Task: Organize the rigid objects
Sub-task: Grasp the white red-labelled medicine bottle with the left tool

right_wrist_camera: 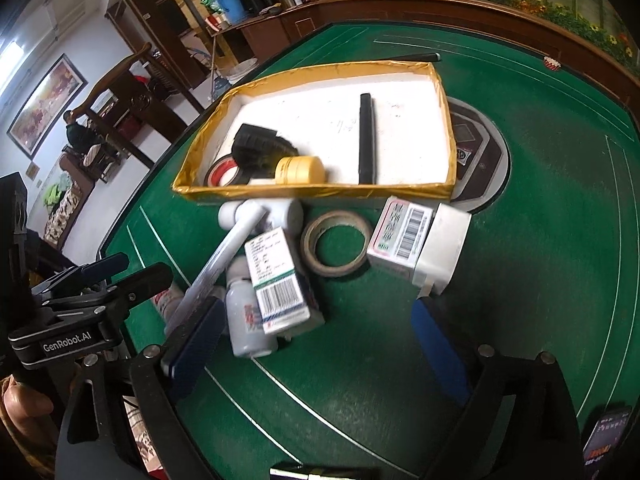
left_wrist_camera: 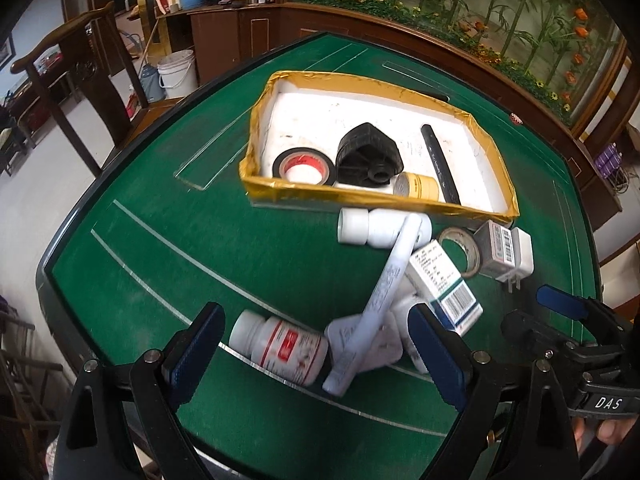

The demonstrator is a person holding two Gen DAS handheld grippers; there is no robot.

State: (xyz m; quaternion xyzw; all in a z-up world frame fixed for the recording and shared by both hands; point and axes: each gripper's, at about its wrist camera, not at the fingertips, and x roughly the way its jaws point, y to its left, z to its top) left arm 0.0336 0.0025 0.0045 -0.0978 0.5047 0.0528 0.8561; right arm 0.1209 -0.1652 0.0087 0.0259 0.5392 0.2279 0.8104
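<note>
A yellow-taped tray holds a black tape roll, a black plastic part, a yellow roll and a black bar. In front of it lie a white pipe fitting, a beige tape roll, a barcoded box beside a white adapter, a medicine box and a long white tube. My left gripper is open around a lying pill bottle, pads apart from it. My right gripper is open over a white bottle.
The green felt table has a dark rim close on the left. A round control panel sits behind the tray. A phone lies at the near right. A wooden chair and a white bucket stand beyond the table.
</note>
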